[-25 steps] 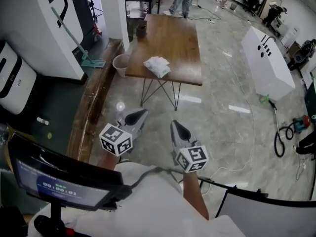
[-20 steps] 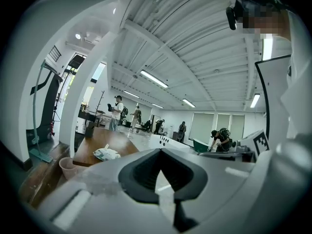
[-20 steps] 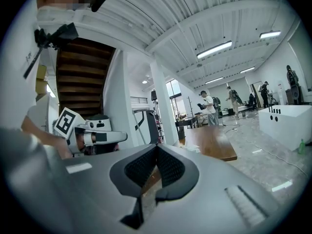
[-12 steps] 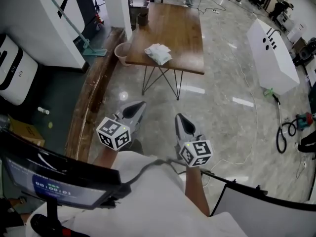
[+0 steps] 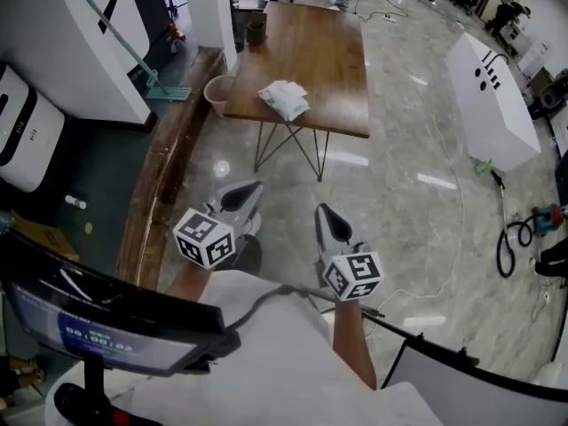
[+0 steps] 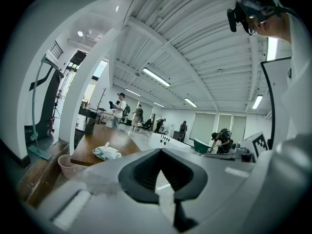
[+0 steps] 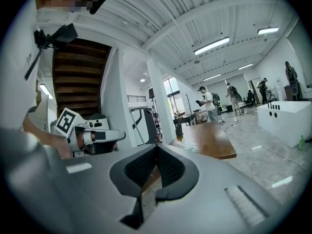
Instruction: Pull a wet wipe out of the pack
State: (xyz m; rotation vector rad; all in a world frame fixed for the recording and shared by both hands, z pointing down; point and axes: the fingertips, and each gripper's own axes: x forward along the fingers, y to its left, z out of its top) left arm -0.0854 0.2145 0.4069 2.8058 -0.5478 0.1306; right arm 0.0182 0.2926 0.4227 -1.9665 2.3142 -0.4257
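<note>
The wet wipe pack (image 5: 284,100), white and green, lies near the front edge of a brown wooden table (image 5: 328,51) across the floor. It also shows in the left gripper view, wet wipe pack (image 6: 106,152), and small in the right gripper view, wet wipe pack (image 7: 187,147). My left gripper (image 5: 252,188) and right gripper (image 5: 323,211) hang side by side over the marble floor, well short of the table. Both point toward it. Each is shut with nothing between its jaws, left gripper (image 6: 158,152), right gripper (image 7: 157,148).
A pink bin (image 5: 217,90) stands by the table's left corner, and a dark cup (image 5: 256,32) sits on its far left. A wooden ledge (image 5: 164,176) runs along the left. A white cabinet (image 5: 493,96) and a hose (image 5: 510,247) are at the right. People stand in the distance.
The head view has tilted slightly, so the table sits a little higher in the picture. Both grippers have shifted slightly and stay shut, side by side. The pack lies as before.
</note>
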